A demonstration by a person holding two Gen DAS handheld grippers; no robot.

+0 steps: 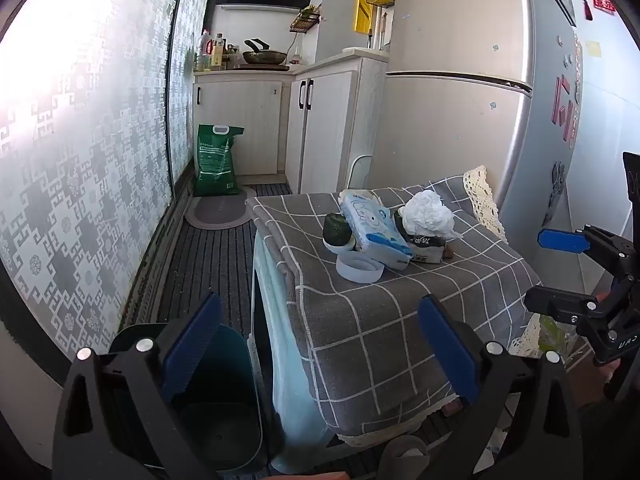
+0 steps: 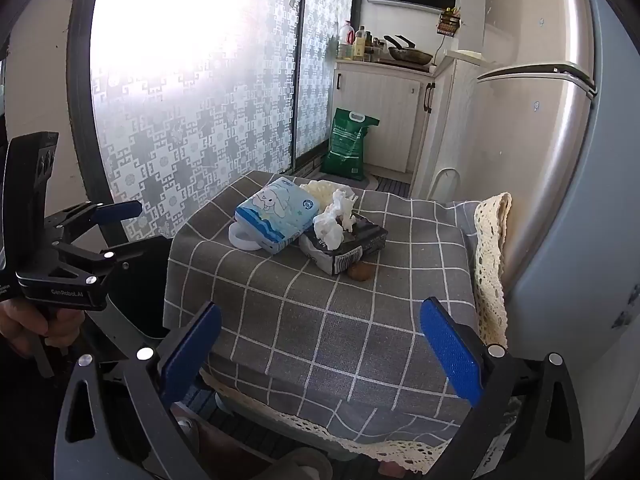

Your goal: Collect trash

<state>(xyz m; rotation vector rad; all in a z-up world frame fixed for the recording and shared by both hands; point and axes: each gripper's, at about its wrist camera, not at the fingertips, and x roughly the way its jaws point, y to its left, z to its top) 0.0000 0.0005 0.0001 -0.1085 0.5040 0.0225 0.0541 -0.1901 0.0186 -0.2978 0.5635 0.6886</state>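
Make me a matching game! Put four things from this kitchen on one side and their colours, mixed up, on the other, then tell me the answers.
Things:
1. crumpled tissue
2. big sack on the floor
3. tissue pack with the cartoon animal
4. checked cloth

Colours:
A. green
B. grey with white lines
C. white
D. light blue

Pairs: 1-C, 2-A, 3-D, 4-B

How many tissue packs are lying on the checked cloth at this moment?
2: the blue tissue pack lies left, propped on a white lid; the dark tissue pack lies right of it, under crumpled tissue. Others may be hidden behind.
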